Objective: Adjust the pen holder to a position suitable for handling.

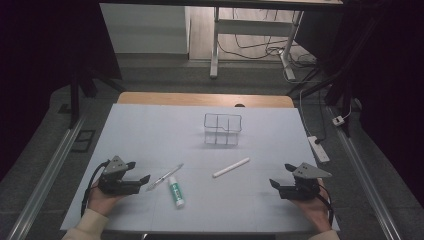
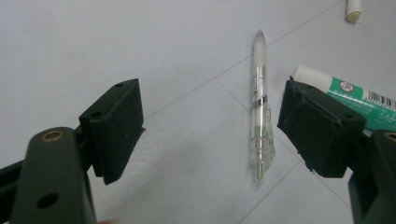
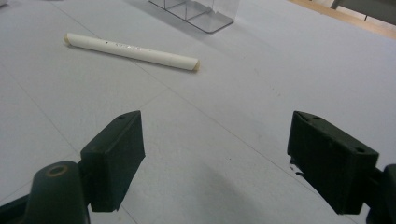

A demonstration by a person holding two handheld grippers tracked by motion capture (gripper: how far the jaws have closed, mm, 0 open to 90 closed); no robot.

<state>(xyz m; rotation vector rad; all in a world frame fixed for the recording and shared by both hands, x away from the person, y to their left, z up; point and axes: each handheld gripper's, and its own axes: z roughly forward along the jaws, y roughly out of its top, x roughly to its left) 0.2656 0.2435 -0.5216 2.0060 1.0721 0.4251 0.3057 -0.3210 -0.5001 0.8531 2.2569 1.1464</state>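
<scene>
Left gripper point(image 1: 141, 171) low over pale blue-grey tabletop point(image 1: 150, 130), matte black jaws spread wide, nothing held; blocky pads w/ rough, slightly pitted faces, brass-ringed hole on near arm in left gripper view. Clear plastic pen point(image 2: 259, 105) flat on tabletop between the jaws, nearer the right-hand jaw, not touching either; slim cylinder, white core visible through barrel, metal band mid-body, tip pointing away from the jaws. Glue stick point(image 2: 355, 95) just beyond right-hand jaw, partly hidden behind it; round white tube w/ green label, barcode, smooth glossy wrap. In high view, glue stick lies just beside pen, close to left jaws. Right gripper point(image 1: 281, 175) also low over tabletop, jaws wide apart, empty; flat rectangular pads, dull black, small holes on top edges. White marker-like stick point(image 3: 131, 51) ahead of right jaws & off to their left, well apart from them; long smooth cylinder, cream ends, faint print along side. Clear acrylic organiser point(image 1: 222, 129) farther out beyond both jaw pairs, boxy, thin see-through walls, inner dividers making compartments, looks empty. Tabletop surface: smooth matte sheet w/ faint grid lines, wooden edge at far side. Grey three-cornered plate atop each gripper, hands gripping from below.
</scene>
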